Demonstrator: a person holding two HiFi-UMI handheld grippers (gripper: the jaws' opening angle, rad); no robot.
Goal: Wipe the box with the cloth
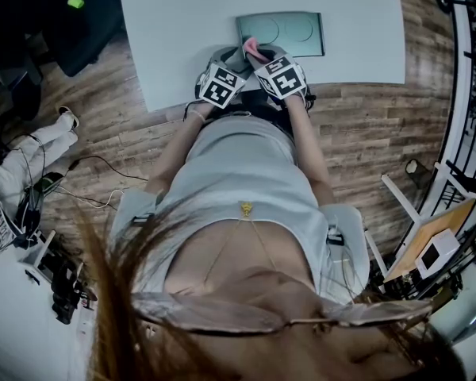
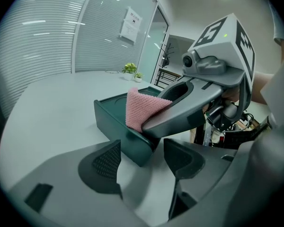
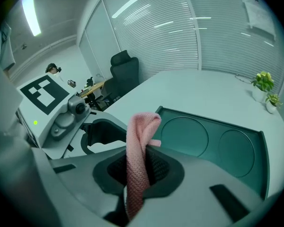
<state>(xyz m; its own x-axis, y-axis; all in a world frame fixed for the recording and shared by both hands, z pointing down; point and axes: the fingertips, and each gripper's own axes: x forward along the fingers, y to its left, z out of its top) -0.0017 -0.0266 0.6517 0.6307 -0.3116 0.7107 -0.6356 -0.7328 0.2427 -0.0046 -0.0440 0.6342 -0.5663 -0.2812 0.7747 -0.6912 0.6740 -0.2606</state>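
the box (image 1: 289,32), dark green with two round hollows in its top, lies on the white worktop (image 1: 182,22) close to the near edge, a little right of that edge's middle. both claws meet at its near left corner. in the left gripper view that corner sits right at the mouth of the left gripper (image 2: 142,162), just beyond the two dark pads. the cloth (image 3: 141,131), pink and knitted, stands folded over the box's near rim, between the box and the right gripper (image 3: 139,169).

from the head view the marker cubes cover both sets of jaws and the box's near left corner, and only a small pink tip of the cloth shows above them. the lower end of the cloth drops out of sight down between the right gripper's pads. whether either left pad touches the box wall, i cannot tell.

the left gripper's jaws stand moderately apart with nothing clamped; only the box corner is in front of the gap. the right gripper's jaws are closed tight on the cloth, which rises out of them as a narrow doubled strip and curls over at the top.
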